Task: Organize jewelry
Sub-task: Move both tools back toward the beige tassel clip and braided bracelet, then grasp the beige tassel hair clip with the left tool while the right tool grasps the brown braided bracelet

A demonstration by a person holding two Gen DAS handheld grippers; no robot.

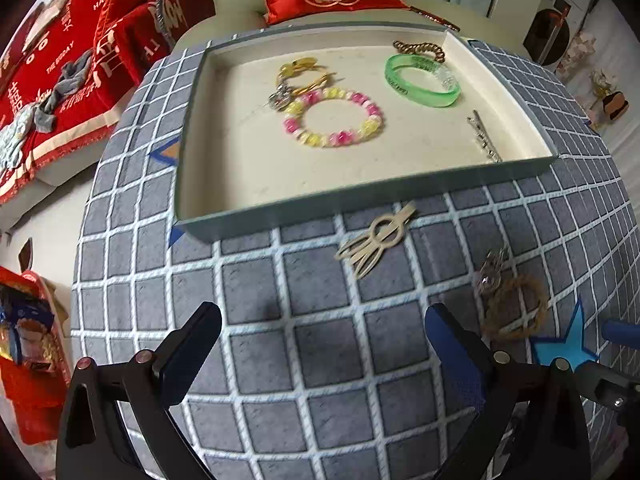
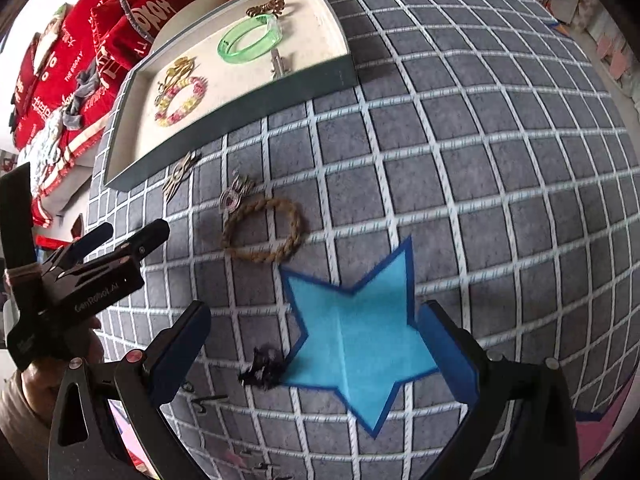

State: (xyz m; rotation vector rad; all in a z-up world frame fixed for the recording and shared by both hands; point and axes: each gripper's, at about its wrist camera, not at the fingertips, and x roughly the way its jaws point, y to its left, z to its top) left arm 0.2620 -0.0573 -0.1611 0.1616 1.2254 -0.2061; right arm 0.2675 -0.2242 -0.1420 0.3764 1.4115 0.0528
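A shallow grey tray [image 1: 360, 196] [image 2: 248, 104] holds a pink-and-yellow bead bracelet [image 1: 334, 116] [image 2: 180, 100], a green bangle [image 1: 422, 80] [image 2: 250, 42], gold pieces [image 1: 302, 76], a bronze chain [image 1: 420, 48] and a silver hair clip [image 1: 484, 136]. On the checked cloth in front lie a gold hairpin [image 1: 376, 240] [image 2: 180, 174], a silver ring charm [image 1: 490, 272] [image 2: 234, 196] and a brown rope bracelet [image 1: 514, 308] [image 2: 264, 230]. My left gripper [image 1: 320, 340] [image 2: 128, 232] is open and empty, left of the rope bracelet. My right gripper [image 2: 316, 336] is open and empty over a blue star [image 2: 356, 332].
The grey checked cloth [image 1: 280, 320] covers a round table. A small black clump [image 2: 262, 370] and small dark hooks [image 2: 208, 400] lie near my right gripper. Red wedding cushions [image 1: 100, 40] cover the sofa behind. A red bag [image 1: 28, 340] stands at the left.
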